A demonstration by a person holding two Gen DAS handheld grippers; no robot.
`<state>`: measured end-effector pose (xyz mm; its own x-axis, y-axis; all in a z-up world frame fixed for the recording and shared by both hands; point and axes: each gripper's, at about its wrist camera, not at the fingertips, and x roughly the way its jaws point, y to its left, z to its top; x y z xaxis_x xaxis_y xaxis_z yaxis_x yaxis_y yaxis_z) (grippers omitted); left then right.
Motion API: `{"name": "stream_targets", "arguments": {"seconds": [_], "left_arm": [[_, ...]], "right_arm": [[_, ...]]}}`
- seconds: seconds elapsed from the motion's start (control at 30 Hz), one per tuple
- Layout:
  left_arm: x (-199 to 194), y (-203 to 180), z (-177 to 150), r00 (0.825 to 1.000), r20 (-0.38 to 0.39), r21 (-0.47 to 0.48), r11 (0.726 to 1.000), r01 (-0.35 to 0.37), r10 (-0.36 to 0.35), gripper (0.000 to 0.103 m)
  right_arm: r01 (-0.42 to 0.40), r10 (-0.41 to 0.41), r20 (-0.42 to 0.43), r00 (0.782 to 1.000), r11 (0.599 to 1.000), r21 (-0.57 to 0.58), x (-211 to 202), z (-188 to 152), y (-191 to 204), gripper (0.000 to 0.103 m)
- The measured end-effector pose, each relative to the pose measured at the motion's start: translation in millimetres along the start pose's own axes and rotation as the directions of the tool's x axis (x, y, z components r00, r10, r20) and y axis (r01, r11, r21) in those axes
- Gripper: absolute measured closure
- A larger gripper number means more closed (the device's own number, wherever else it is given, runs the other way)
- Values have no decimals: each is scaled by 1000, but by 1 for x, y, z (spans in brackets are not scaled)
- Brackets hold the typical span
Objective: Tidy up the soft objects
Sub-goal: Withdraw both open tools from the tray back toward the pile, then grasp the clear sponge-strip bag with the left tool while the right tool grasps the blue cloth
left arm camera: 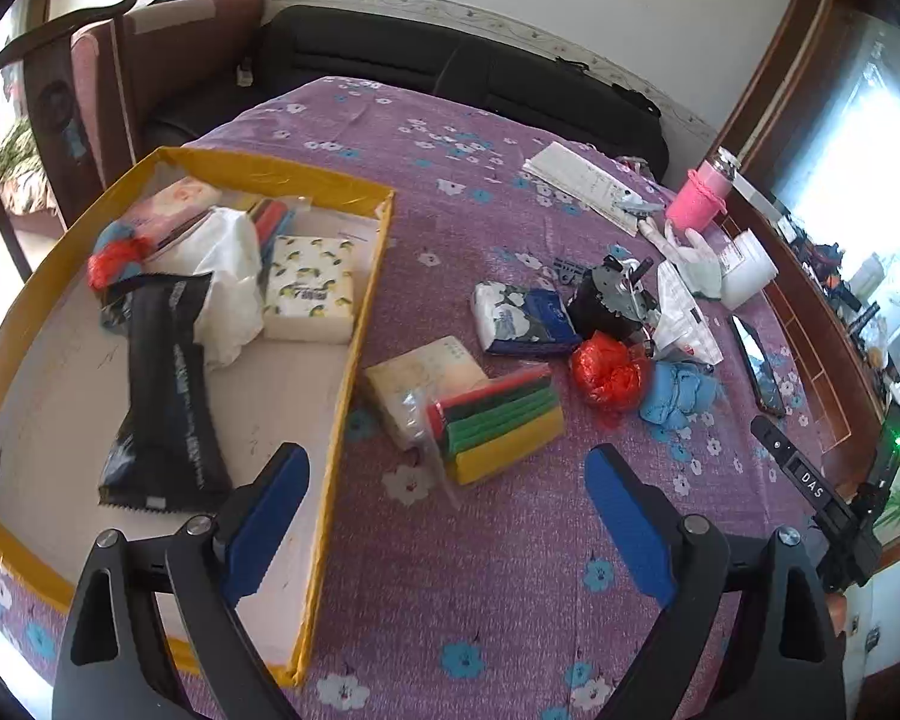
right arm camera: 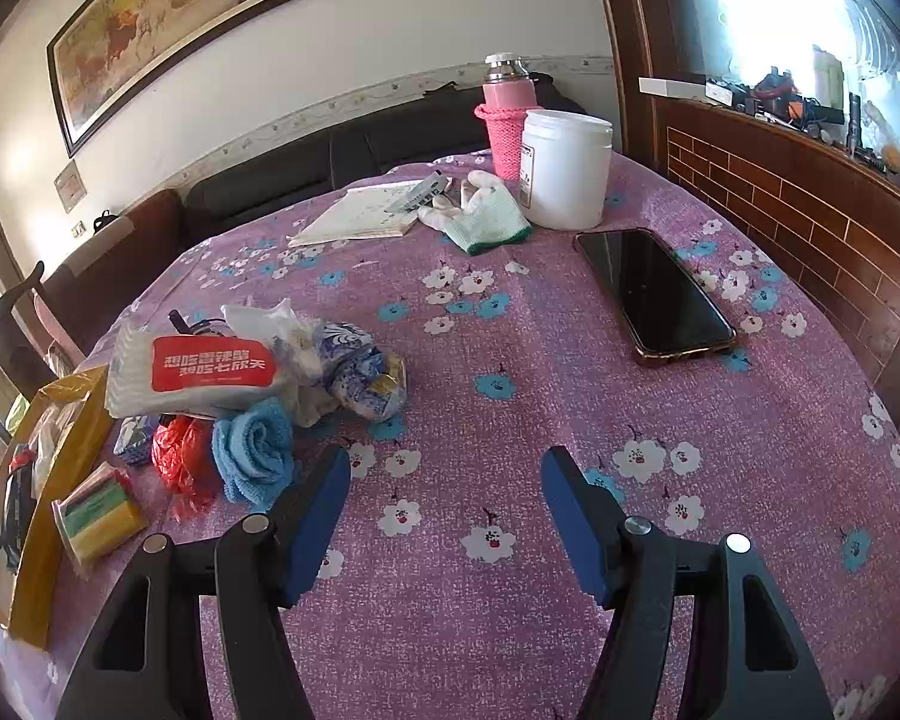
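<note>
A yellow-walled box [left arm camera: 366,276] at the left of the purple flowered table holds a lemon-print tissue pack [left arm camera: 309,288], a black wipes pack [left arm camera: 162,396], a white bag and other soft items. On the cloth beside it lie a pack of coloured sponges [left arm camera: 498,426], a beige tissue pack [left arm camera: 420,378], a blue-flowered tissue pack [left arm camera: 522,318], a red plastic bag [left arm camera: 606,369] and a blue cloth [left arm camera: 678,393]. My left gripper [left arm camera: 444,480] hovers open over the box's right wall, empty. My right gripper [right arm camera: 444,480] is open and empty over bare cloth, the blue cloth [right arm camera: 252,450] just left of its left finger.
A phone [right arm camera: 654,294], a white jar [right arm camera: 564,168], a pink bottle [right arm camera: 507,114], a white glove [right arm camera: 480,213] and papers [right arm camera: 366,210] lie at the far side. A red-labelled wet-wipe pack [right arm camera: 204,375] and a blue-white bag [right arm camera: 354,372] sit mid-left. The right gripper's body [left arm camera: 810,480] shows at the right.
</note>
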<state>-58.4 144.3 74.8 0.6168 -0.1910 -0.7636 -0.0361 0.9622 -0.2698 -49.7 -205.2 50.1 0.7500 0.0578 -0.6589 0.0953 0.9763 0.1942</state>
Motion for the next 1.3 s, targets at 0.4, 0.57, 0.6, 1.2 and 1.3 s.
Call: {"name": "stream_targets", "arguments": {"seconds": [0.4, 0.57, 0.6, 1.2, 1.3], "left_arm": [[89, -68, 12, 987, -143, 327, 945, -28, 79, 11], [89, -87, -8, 945, -314, 310, 931, 191, -90, 11], [82, -94, -15, 941, -320, 330, 918, 219, -110, 11], [82, -125, -51, 975, -220, 659, 742, 125, 31, 19], [72, -109, -50, 967, -253, 583, 795, 166, -17, 47]], "right_arm": [[-18, 18, -21, 1000, 1000, 14, 2, -2, -3, 31], [-25, 26, -46, 999, 999, 24, 7, -3, -5, 30], [-29, 30, -54, 998, 999, 26, 8, -3, -6, 30], [-41, 44, -108, 993, 999, 29, 18, -4, -3, 29], [-101, 100, -133, 986, 995, 2, 16, -1, 11, 29]]}}
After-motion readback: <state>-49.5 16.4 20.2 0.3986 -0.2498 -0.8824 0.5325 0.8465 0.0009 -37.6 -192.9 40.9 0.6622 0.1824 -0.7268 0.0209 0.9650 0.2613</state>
